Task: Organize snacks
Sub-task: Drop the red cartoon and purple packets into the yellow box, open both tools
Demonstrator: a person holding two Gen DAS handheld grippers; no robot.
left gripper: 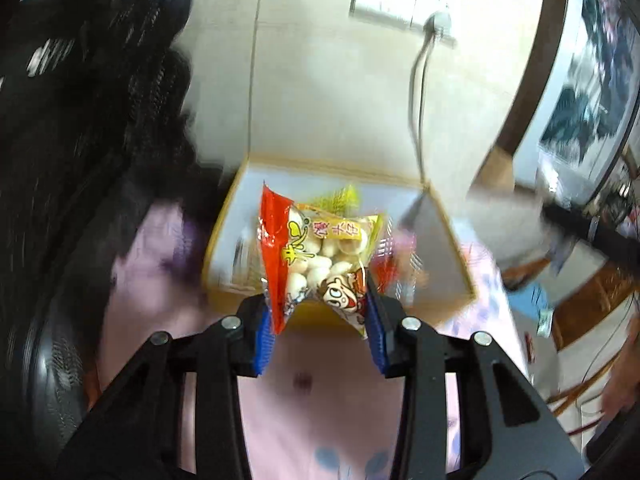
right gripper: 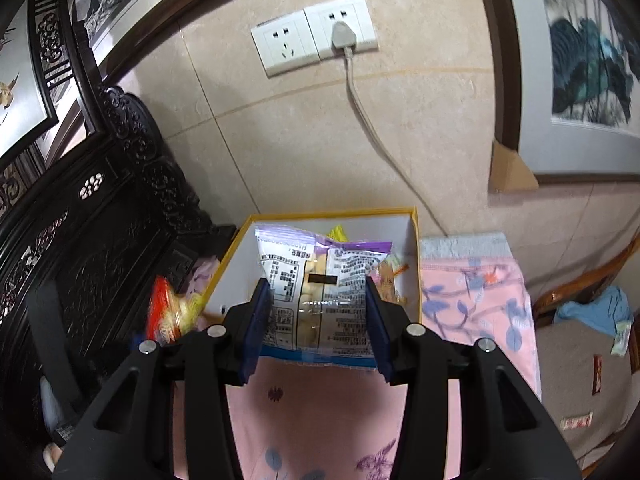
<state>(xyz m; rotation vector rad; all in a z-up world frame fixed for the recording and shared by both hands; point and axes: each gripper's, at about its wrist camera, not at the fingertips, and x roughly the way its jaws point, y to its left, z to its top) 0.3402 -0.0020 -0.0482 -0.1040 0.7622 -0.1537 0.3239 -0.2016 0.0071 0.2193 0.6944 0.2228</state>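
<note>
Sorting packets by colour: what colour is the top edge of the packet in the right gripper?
Purple, on the snack packet; clearest in the right wrist view.

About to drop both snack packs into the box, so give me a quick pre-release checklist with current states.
1. Left gripper clamped on the red-and-yellow snack bag: ok.
2. Right gripper clamped on the purple-and-white snack pack: ok.
3. Yellow-rimmed box open, ahead of both grippers: ok.
4. Room left in the box, with snacks already inside: cannot tell.
5. Left view sharp enough to judge alignment: not ok, blurred.
6. Grippers apart from each other: cannot tell.
</note>
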